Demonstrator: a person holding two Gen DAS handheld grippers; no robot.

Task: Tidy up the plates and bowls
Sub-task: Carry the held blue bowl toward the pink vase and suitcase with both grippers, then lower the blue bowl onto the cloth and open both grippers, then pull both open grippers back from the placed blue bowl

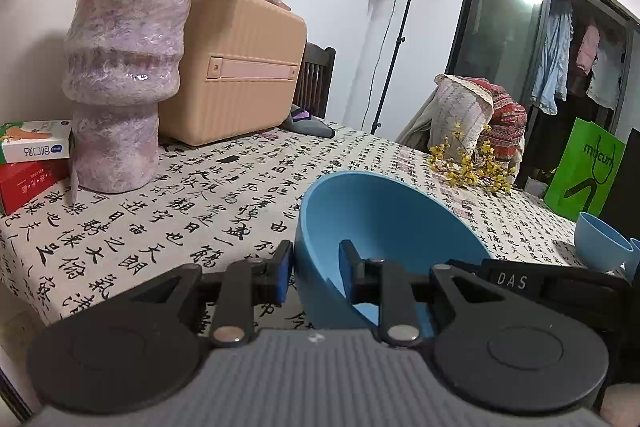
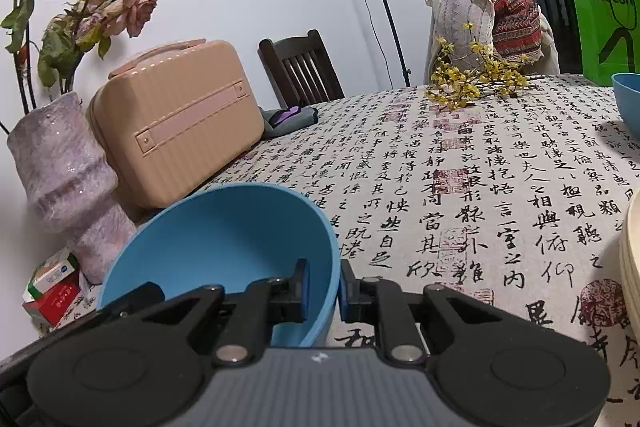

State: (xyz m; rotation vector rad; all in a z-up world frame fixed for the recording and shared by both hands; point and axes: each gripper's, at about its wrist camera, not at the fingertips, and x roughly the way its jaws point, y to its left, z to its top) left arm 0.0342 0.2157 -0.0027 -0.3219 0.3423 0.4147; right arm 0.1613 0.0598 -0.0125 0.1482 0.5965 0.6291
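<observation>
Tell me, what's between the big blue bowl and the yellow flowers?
Nothing but bare tablecloth, seen in the right wrist view, lies between the big blue bowl and the yellow flowers.

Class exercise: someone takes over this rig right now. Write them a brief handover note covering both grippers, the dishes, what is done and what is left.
Left gripper: shut on the rim of the large blue plastic bowl.
Right gripper: shut on the same bowl's opposite rim.
Small blue bowl sits on the calligraphy-print tablecloth; cream plates stacked at the right edge.
Done: large bowl gripped.
Left: place it, then sort the rest.
</observation>
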